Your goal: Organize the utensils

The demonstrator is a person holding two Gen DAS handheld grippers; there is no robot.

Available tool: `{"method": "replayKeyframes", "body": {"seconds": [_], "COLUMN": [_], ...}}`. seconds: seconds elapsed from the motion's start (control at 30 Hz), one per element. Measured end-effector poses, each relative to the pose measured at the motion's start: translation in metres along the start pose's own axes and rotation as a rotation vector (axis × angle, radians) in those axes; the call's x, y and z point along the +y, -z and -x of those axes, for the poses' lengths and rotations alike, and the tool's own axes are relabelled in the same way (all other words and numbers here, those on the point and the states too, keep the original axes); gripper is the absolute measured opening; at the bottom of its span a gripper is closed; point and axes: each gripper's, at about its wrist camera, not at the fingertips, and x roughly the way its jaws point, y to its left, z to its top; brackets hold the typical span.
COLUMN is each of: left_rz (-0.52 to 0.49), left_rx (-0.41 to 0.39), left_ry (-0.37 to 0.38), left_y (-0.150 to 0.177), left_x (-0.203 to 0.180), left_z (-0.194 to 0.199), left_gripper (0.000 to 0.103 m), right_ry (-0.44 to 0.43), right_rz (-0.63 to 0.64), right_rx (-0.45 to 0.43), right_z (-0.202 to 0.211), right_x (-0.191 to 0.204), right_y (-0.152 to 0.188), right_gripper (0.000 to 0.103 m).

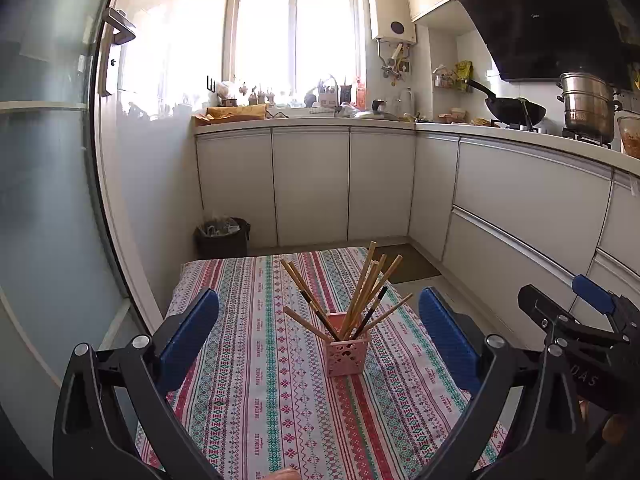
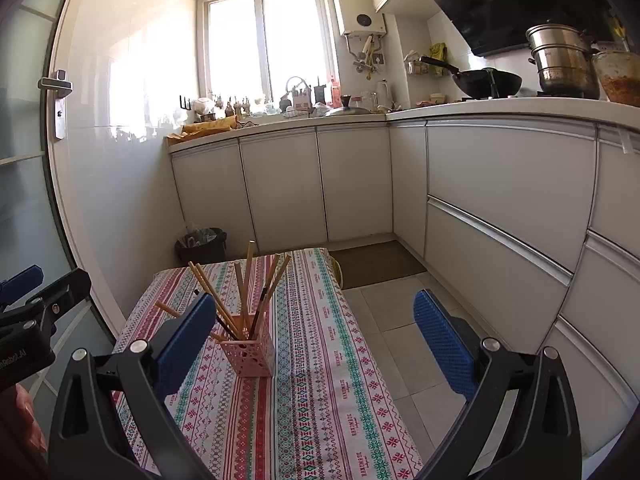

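One pink holder (image 1: pixel 347 354) stood on the one striped tablecloth (image 1: pixel 256 392), with roughly ten chopsticks (image 1: pixel 362 292) fanned out of it; the exact number could not be told. Far right sat one black wok (image 1: pixel 516 110) and one steel pot (image 1: pixel 588 106); far left, one bin (image 1: pixel 222 236).

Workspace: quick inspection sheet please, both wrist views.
Surface: small table under a striped patterned cloth.
Job's things: pink holder upright on the cloth, chopsticks fanned out inside; none lying loose.
Clutter: nothing seen on the cloth.
Grippers: left gripper open, empty, holder between its fingers in view; right gripper open, empty, holder beside its left finger.
Cables: nothing seen.
Surroundings: kitchen counter with wok and steamer pot; black bin on the floor past the table; glass door on the left.
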Motion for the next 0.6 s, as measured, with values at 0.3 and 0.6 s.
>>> {"method": "replayKeyframes", "body": {"seconds": [0.3,0.6], "left_rz": [0.006,0.005], "left_rx": [-0.001,-0.001], "left_ry": [-0.003,-0.011], "left_y": [-0.0017,-0.0013], "left_x": [-0.0003,-0.0017], "left_z": [0.0004,-0.0003], "left_gripper": [0.096,0.096], "right_ry": [-0.003,-0.006], "right_rz": [0.004,0.005], "right_rx": [0.004,0.005], "right_z": [0.0000,0.0006], "right_x": [-0.0004,-0.0015], "right_y": [-0.0004,-0.0004], "right_gripper": [0.096,0.096]}}
